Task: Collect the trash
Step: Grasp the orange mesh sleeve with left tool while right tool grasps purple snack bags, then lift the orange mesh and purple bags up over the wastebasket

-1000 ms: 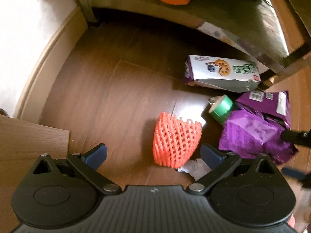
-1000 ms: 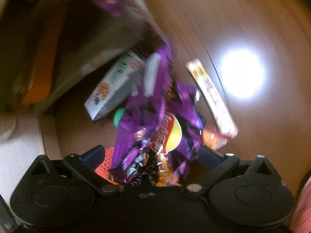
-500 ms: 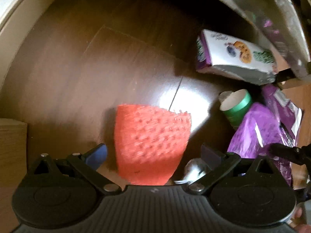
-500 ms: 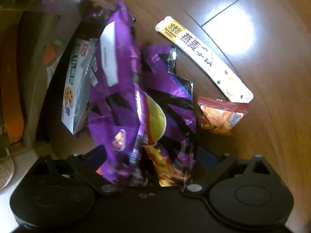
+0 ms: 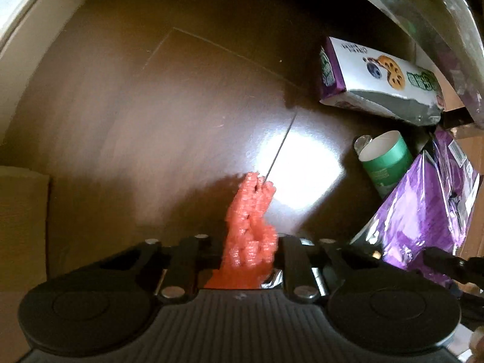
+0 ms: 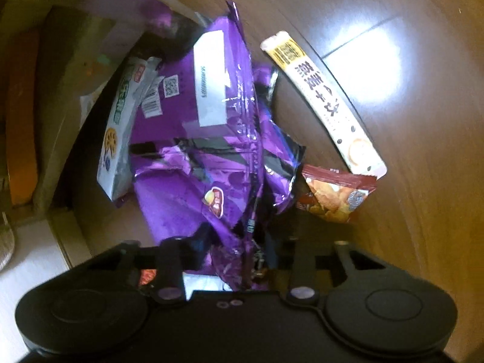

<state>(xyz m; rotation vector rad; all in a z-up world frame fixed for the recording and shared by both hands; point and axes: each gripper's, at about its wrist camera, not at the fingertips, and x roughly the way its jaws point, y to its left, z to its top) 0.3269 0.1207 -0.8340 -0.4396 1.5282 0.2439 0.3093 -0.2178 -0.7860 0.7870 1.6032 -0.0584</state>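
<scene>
Left gripper (image 5: 250, 260) clamped on orange foam net (image 5: 251, 230); soft, light, squashes flat; right gripper (image 6: 242, 260) pinching purple chip bag (image 6: 211, 139) at crinkled end; slippery foil, featherweight.

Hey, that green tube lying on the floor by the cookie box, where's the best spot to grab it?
Grip the green tube across its round body, coming from above. It lies on its side with its open end toward the cookie box, and the purple chip bag crowds its far end.

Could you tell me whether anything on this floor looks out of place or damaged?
Yes: litter lies on the floor, a crumpled purple chip bag in the right tongs, a tipped green cup and a cookie box on its side.
</scene>
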